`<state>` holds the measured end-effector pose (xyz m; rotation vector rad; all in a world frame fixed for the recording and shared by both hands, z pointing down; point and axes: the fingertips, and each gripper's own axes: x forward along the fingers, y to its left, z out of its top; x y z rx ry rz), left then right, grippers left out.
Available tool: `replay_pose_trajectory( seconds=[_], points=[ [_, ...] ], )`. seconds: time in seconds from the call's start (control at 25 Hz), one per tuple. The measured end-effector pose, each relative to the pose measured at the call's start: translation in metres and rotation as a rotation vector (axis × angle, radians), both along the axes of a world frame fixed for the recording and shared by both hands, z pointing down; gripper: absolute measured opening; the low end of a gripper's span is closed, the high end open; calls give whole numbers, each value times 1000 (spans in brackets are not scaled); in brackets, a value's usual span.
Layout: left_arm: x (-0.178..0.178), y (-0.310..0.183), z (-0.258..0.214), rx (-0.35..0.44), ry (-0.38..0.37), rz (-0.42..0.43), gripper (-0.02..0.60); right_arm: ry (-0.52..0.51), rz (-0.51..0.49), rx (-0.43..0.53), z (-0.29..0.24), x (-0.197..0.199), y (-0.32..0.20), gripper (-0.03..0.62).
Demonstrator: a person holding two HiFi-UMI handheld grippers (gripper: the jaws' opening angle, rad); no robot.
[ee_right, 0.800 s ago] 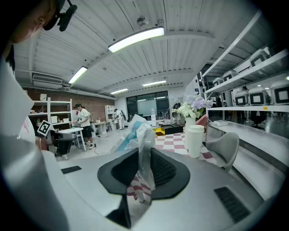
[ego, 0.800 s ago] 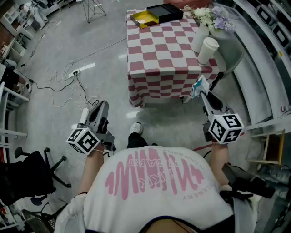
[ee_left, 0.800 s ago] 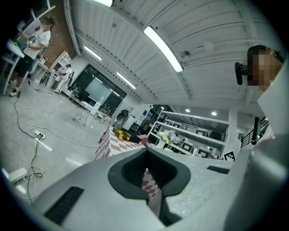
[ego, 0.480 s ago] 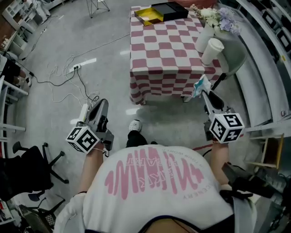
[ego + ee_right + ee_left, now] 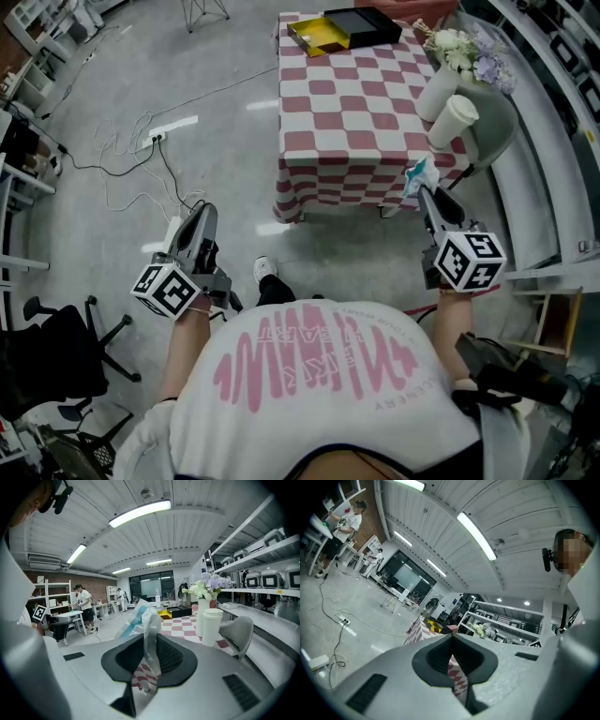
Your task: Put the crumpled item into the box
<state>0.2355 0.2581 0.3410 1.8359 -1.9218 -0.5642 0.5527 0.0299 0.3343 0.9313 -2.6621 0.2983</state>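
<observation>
The crumpled item (image 5: 417, 175) is a blue and clear plastic wrapper, and my right gripper (image 5: 424, 192) is shut on it. In the right gripper view the wrapper (image 5: 145, 620) sticks up between the pads of the gripper (image 5: 147, 653). The box (image 5: 345, 26), yellow inside with a black lid beside it, lies at the far end of the checkered table (image 5: 352, 103), well ahead of the wrapper. The same box (image 5: 174, 612) shows in the right gripper view. My left gripper (image 5: 202, 211) hangs over the floor to the table's left, shut and empty (image 5: 452, 660).
A white cup (image 5: 453, 120), a white vase (image 5: 436, 89) with flowers (image 5: 469, 52) and a grey chair (image 5: 497, 122) stand at the table's right side. Cables and a power strip (image 5: 155, 147) lie on the floor at left. A black office chair (image 5: 56, 347) stands at lower left.
The table and box have slid right and nearer in the head view as the person steps forward. Both grippers keep their pose, and the wrapper stays held.
</observation>
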Motion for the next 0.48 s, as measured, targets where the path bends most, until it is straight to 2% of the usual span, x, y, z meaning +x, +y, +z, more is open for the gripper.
replay_pose_trajectory(
  seconds=[0.28,0.48],
  points=[
    [-74,-26,-18,68,34,-24,8,11,1,25,-15,-67,-27,74],
    [-132,-46,-34,78,-21,-2,8,0,31,58,-30,-119,-49,75]
  ],
)
